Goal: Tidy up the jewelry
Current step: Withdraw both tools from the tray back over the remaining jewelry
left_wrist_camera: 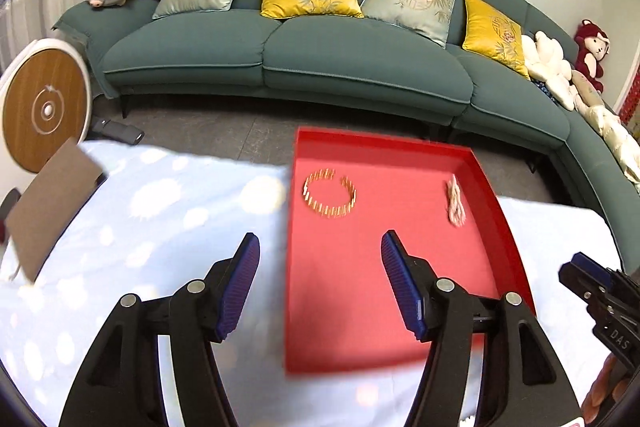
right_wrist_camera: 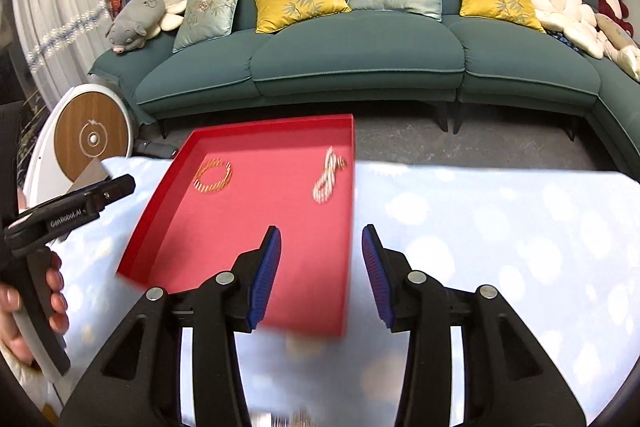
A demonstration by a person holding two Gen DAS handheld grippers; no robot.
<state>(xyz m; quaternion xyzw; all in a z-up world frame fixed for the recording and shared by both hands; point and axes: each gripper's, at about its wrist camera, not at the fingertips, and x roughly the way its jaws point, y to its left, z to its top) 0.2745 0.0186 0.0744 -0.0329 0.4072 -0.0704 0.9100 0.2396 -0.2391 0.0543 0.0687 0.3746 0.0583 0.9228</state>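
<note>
Your left gripper (left_wrist_camera: 320, 283) fills the near edge of its view with jaws standing wide and nothing between them, straddling the left wall of the red tray (left_wrist_camera: 486, 183). Your right gripper (right_wrist_camera: 321, 269) is parted to a moderate gap, also empty, poised over the tray's right wall.

Both jewelry pieces lie inside the tray on the pale blue spotted cloth (left_wrist_camera: 160, 211) and well apart from each other: the gold bracelet (left_wrist_camera: 330, 193) toward the far left, the coiled pearl strand (left_wrist_camera: 455, 201) near the right wall. Off to the left rests a brown card (left_wrist_camera: 52, 211).

With everything apparently in the tray, your job now looks like backing away cleanly or fetching a remaining piece. Lift both tools clear of the tray walls before you travel sideways, since a nudge would slide that light tray. If you tidy the strand, come down from above with narrow jaws, so the beads do not scatter.
</note>
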